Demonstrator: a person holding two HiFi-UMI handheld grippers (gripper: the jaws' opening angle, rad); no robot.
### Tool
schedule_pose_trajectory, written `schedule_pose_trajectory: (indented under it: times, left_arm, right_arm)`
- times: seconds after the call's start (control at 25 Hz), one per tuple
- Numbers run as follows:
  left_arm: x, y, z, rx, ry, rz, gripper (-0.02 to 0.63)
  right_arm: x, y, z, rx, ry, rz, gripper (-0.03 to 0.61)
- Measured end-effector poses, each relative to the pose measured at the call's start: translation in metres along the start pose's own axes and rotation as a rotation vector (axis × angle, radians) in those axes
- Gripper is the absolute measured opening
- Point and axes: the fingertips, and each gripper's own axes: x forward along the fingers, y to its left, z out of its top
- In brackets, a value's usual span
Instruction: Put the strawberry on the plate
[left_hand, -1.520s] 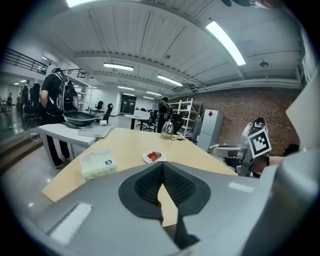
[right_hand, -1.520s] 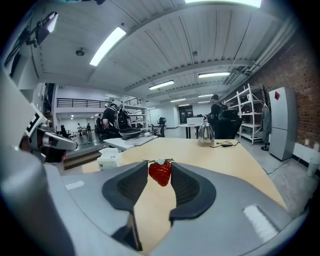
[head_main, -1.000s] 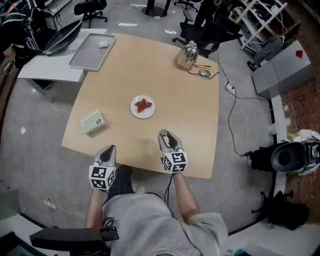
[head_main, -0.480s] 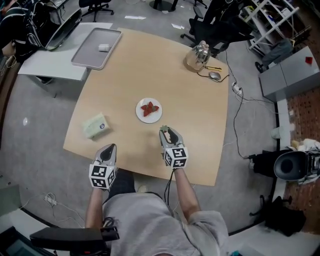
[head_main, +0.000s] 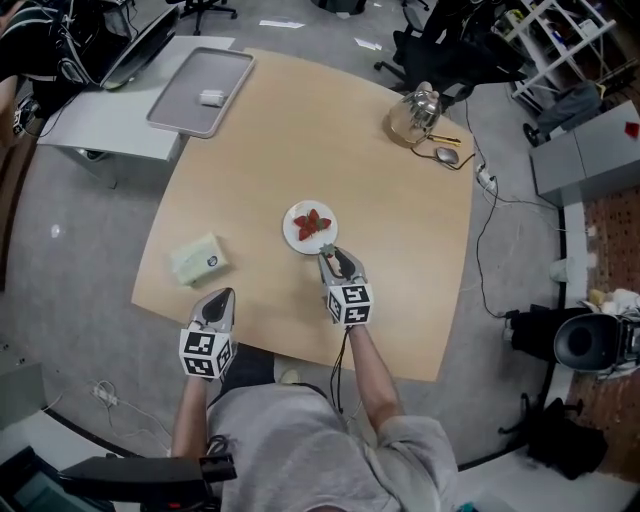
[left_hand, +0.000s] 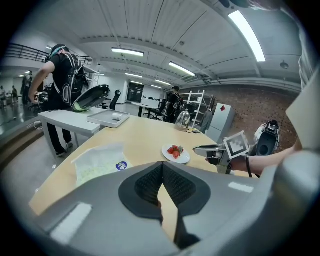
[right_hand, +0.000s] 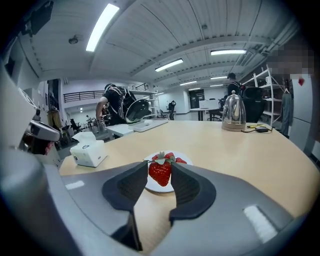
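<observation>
A white plate (head_main: 297, 238) with two or three red strawberries (head_main: 313, 224) on it lies mid-table. My right gripper (head_main: 327, 252) is at the plate's near rim, shut on another strawberry (right_hand: 160, 172) with green leaves on top; in the right gripper view this berry hangs just before the plate (right_hand: 161, 189). My left gripper (head_main: 220, 296) is over the table's near edge, well left of the plate, and its jaws meet at the tips (left_hand: 162, 167) with nothing between them. From the left gripper view, the plate (left_hand: 183, 160) and the right gripper (left_hand: 198, 148) are ahead to the right.
A pale green tissue pack (head_main: 198, 259) lies left of the plate. At the far right corner stand a glass kettle (head_main: 412, 118) and a mouse (head_main: 445, 155) with a cable. A metal tray (head_main: 200, 92) rests at the far left beside a grey side table, where a person (left_hand: 60, 75) stands.
My right gripper has carried the strawberry forward and down, from a hand's width short of the plate to its near rim. The left gripper has moved forward a little over the table edge.
</observation>
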Motion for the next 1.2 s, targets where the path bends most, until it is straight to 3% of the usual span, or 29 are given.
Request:
schedule_pose_trajectory:
  times: [0.52, 1.2]
  left_arm:
    - [0.016, 0.03, -0.001, -0.026, 0.025, 0.021, 0.02]
    - [0.025, 0.034, 0.0, -0.042, 0.025, 0.024, 0.02]
  right_arm:
    - [0.052, -0.008, -0.023, -0.014, 0.095, -0.025, 0.152]
    - [0.065, -0.014, -0.027, -0.003, 0.124, -0.035, 0.158]
